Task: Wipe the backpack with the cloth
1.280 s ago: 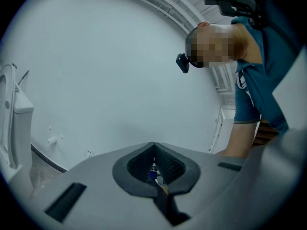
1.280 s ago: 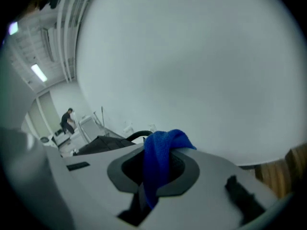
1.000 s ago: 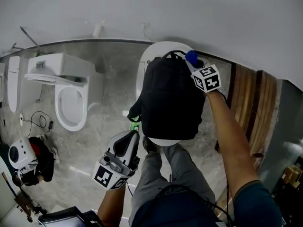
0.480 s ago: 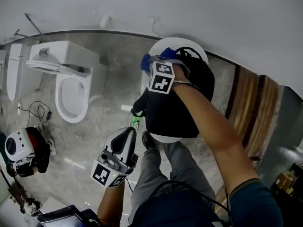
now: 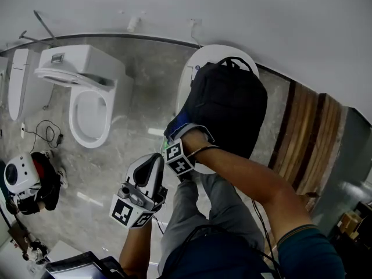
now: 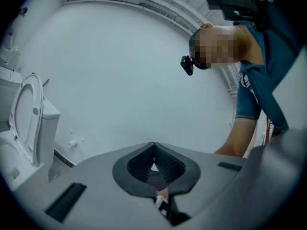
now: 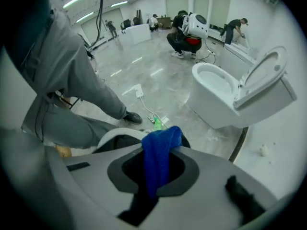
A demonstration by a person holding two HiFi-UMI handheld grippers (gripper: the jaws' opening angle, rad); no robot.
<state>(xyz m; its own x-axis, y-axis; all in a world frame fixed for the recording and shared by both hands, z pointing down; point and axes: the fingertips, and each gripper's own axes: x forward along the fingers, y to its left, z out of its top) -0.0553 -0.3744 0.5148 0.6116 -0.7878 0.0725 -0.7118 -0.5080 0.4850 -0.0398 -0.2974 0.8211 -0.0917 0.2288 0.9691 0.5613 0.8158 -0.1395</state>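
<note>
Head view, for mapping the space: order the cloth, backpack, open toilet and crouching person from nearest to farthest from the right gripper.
1. Cloth, in the right gripper's claw.
2. Backpack, beside it, upper right.
3. Open toilet, leftward.
4. Crouching person, far lower left.

Backpack [image 5: 229, 106] on round table [image 5: 187, 80]; toilet [image 5: 87, 106] left; cloth [image 5: 179, 124] in right gripper [image 5: 185, 133] at backpack's near-left edge.

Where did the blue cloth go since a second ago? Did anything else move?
The right gripper, shut on the blue cloth, swept from the backpack's far top end, by its handle, across and down to its near left corner. The backpack stayed put; the left gripper stayed low, shut on nothing.
</note>
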